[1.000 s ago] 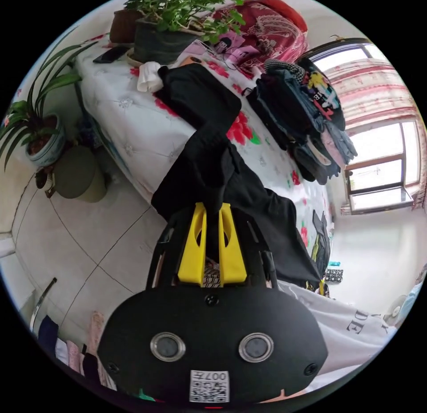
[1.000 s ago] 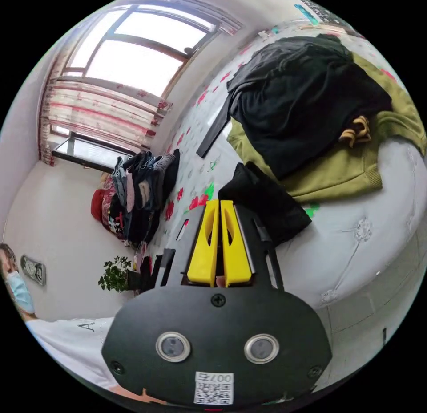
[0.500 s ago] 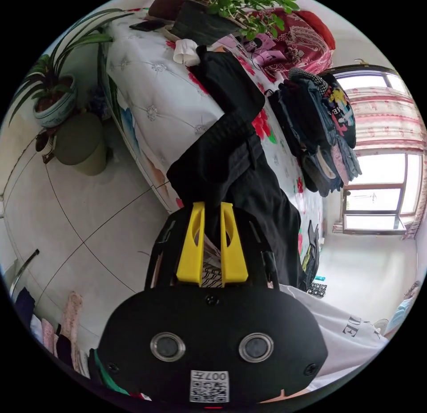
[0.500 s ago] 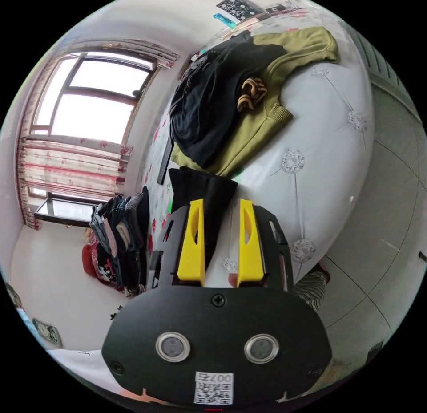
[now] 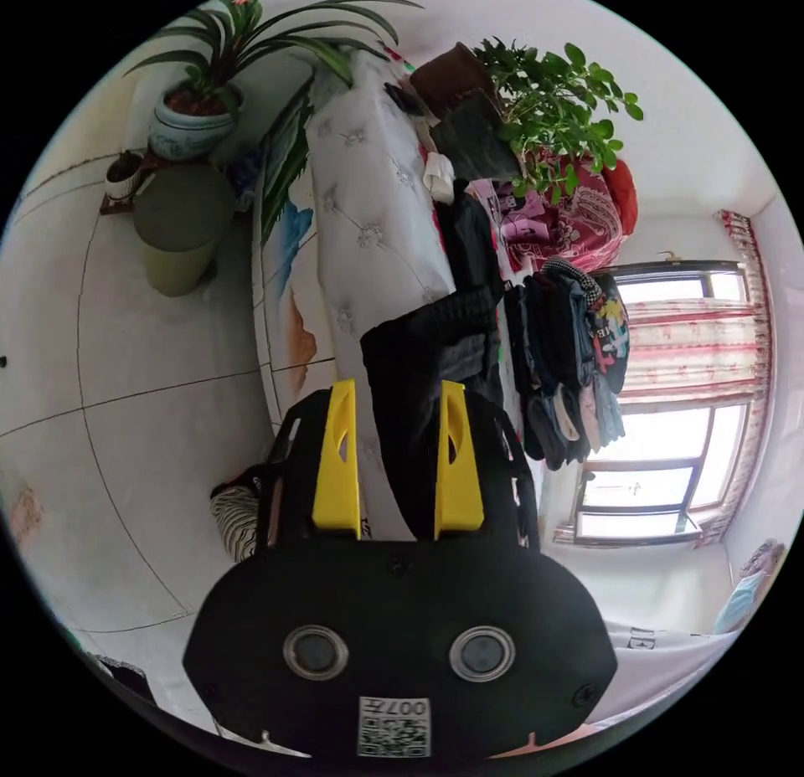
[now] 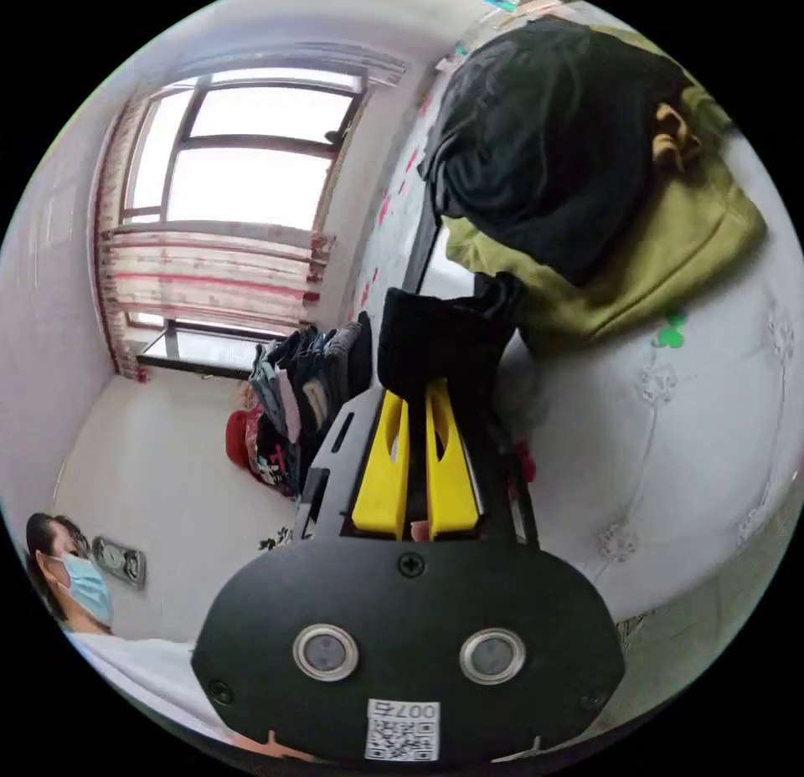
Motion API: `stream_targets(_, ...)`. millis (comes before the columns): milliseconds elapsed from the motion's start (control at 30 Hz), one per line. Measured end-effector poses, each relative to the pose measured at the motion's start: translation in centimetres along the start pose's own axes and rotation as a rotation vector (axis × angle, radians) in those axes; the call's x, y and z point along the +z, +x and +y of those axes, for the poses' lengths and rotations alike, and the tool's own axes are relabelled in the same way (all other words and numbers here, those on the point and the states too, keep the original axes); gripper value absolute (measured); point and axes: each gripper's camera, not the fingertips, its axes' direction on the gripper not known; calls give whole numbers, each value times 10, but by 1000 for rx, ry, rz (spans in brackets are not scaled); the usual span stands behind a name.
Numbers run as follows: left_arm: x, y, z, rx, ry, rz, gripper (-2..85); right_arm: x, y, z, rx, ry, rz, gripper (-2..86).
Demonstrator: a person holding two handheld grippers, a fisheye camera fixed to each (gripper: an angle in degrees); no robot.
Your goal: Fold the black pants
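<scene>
White tufted bed (image 5: 368,224): left hand-held gripper (image 5: 394,392) gapes around black pants (image 5: 427,392); right hand-held gripper (image 6: 416,392) pinches them, contact hidden.

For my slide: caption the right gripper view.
Right tool shut on black pants beside an olive-green sweatshirt on the white bed.

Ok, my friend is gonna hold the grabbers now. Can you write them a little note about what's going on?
Left gripper: open, jaws spread either side of the black pants without pressing on them.
Right gripper: shut on the black pants, holding a bunched end.
Where things are: the pants lie on the white tufted bed, one part draped at its edge. A stack of folded clothes sits further in; an olive sweater with a black garment on top lies near the right gripper.
Done: the pants look partly gathered.
Left: probably re-grip with the left, finish the fold and smooth it.
</scene>
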Motion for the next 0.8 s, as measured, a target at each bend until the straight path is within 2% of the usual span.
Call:
stream_targets(67,9,-2,0,15,-13,21,156,42,-88,12,-307,-160,0,38)
stream_targets(100,15,-3,-1,20,-26,35,166,55,-111,20,-390,-213,1,37)
stream_targets(167,26,-5,-3,21,-44,48,175,114,-194,71,-734,-442,17,41)
stream_targets(200,33,-7,-5,17,-59,50,177,129,-210,88,-814,-499,18,43)
stream_targets(267,43,-9,-8,6,-72,53,174,194,-247,164,-1058,-757,0,53)
stream_targets(300,50,-10,-10,-9,-80,52,169,211,-249,184,-1092,-827,-5,55)
stream_targets(367,60,-14,-11,-40,-82,66,162,282,-233,258,-1126,-1175,18,59)
stream_targets(400,65,-17,-11,-61,-78,70,159,298,-226,274,-1125,-1274,39,60)
stream_targets(433,68,-18,-10,-68,-76,72,157,324,-212,301,-1127,-1471,106,61)
stream_targets(467,72,-20,-9,-83,-71,80,154,337,-205,315,-1143,-1558,173,61)
stream_targets(667,76,-9,6,-45,-39,65,107,331,-232,295,-1128,-1326,129,59)
stream_targets(800,76,17,19,34,-5,29,81,335,-223,303,-1202,-1281,290,64)
